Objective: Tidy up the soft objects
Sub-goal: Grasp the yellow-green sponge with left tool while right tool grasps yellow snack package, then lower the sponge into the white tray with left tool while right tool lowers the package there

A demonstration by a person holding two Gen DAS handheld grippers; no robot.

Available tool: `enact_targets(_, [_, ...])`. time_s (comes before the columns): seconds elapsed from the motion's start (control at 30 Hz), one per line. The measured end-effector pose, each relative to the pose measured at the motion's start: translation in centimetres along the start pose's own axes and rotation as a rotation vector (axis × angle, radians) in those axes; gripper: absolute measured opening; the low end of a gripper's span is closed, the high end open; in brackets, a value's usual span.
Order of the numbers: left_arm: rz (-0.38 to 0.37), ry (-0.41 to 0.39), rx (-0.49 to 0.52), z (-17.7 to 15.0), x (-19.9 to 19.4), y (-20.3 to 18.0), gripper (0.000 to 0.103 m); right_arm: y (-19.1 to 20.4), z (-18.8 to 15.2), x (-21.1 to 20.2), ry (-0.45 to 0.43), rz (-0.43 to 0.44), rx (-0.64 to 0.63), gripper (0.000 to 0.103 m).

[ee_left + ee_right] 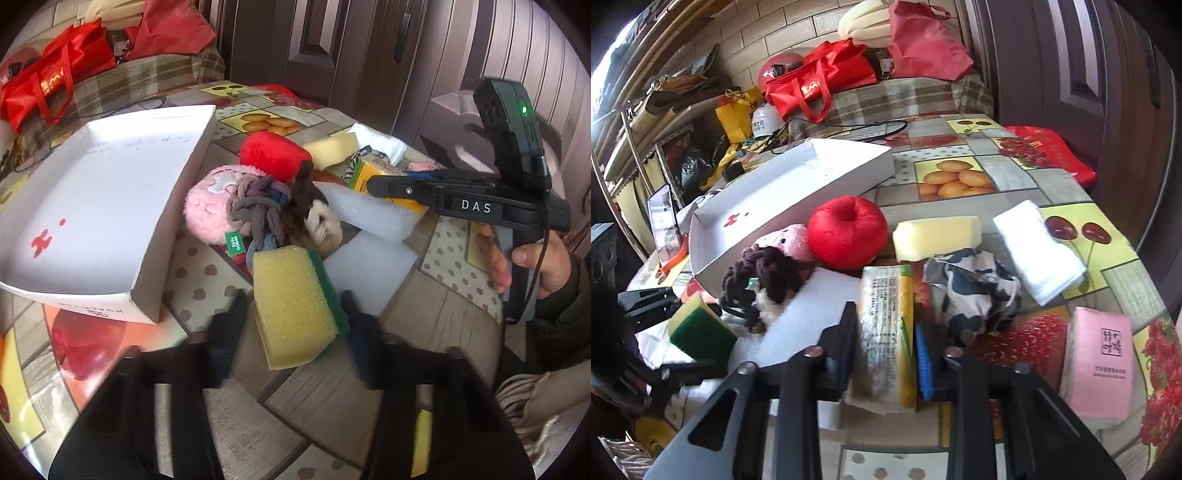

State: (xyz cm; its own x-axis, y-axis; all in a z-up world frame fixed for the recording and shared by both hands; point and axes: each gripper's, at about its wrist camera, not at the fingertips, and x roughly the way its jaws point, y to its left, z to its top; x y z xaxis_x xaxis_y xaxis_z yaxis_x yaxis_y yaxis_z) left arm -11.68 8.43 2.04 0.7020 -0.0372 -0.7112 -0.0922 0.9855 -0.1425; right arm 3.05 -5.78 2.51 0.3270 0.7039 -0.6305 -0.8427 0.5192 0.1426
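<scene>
A white box lid lies open on the table's left; it also shows in the right wrist view. My left gripper is open, its jaws either side of a yellow-and-green sponge lying on the table. My right gripper is shut on a yellow-edged tissue pack; the pack and the right gripper also show in the left wrist view. Around lie a pink plush, knotted yarn rope, a red plush apple and white foam blocks.
A pale yellow sponge, a folded white cloth, a cow-print pouch and a pink tissue pack lie on the fruit-print tablecloth. Red bags sit on a sofa behind. A phone stands at left.
</scene>
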Motion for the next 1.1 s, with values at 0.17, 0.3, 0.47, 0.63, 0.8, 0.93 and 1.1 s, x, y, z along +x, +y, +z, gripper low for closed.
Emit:
enact_targets(0.17, [0.042,-0.109,0.008,0.1,-2.0,0.2,0.027,-1.2,0.2,-2.6,-0.158,0.031,0.073,0.024])
enact_targets(0.3, [0.151,-0.335,0.038,0.1,-5.3,0.7,0.027,-1.1,0.3,-6.1,-0.381,0.041,0.092,0.024])
enact_targets(0.47, [0.33,-0.526,-0.001,-1.0,-7.8,3.0,0.027,0.0,0.0,-7.3,-0.538,-0.028,0.052,0.025])
enact_targets(0.63, [0.422,-0.531,-0.122,-1.5,-8.6,6.3,0.027,0.4,0.3,-5.2,-0.483,-0.026,0.056,0.025])
enact_targets(0.8, [0.509,-0.54,-0.176,-1.7,-8.8,8.5,0.027,2.3,0.8,-4.4,-0.481,0.009,0.02,0.025])
enact_targets(0.93, [0.545,-0.533,-0.186,-1.5,-8.4,9.7,0.027,4.8,1.3,-2.9,-0.427,0.08,-0.017,0.025])
enact_targets(1.1, [0.592,-0.518,-0.204,-0.6,-7.7,11.2,0.027,9.2,1.3,-1.3,-0.392,0.16,-0.119,0.024])
